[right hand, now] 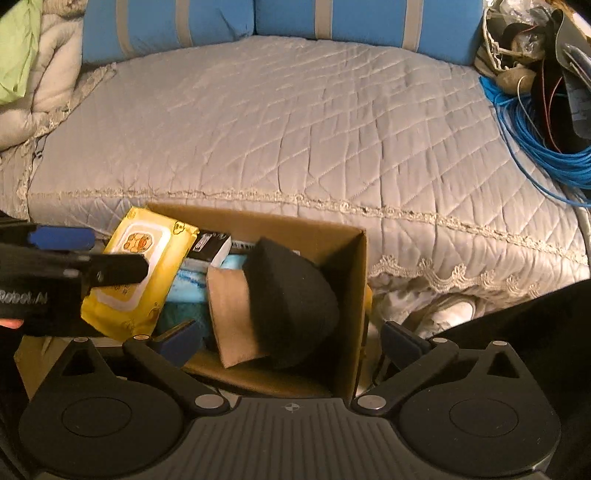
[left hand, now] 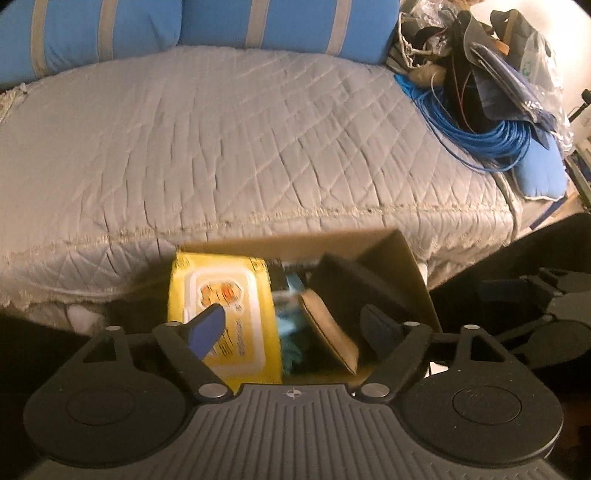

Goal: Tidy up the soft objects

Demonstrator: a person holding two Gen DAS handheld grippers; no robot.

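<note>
A cardboard box (right hand: 343,258) stands on the floor against the bed. It holds a yellow wipes pack (right hand: 136,273), a black and tan sponge (right hand: 284,299), light blue cloths (right hand: 192,284) and a small black and white carton (right hand: 210,247). My left gripper (left hand: 295,328) is open above the box, over the wipes pack (left hand: 221,314) and the sponge (left hand: 332,314). My right gripper (right hand: 291,339) is open above the box's near side, with nothing between its fingers. The left gripper also shows at the left edge of the right wrist view (right hand: 62,266).
A grey quilted bed (right hand: 277,129) lies beyond the box, with blue striped pillows (right hand: 258,18) at its head. A coil of blue cable (left hand: 480,129) and dark bags (left hand: 480,55) pile at the right. A crumpled white quilt (right hand: 44,85) and green cloth (right hand: 18,44) sit far left.
</note>
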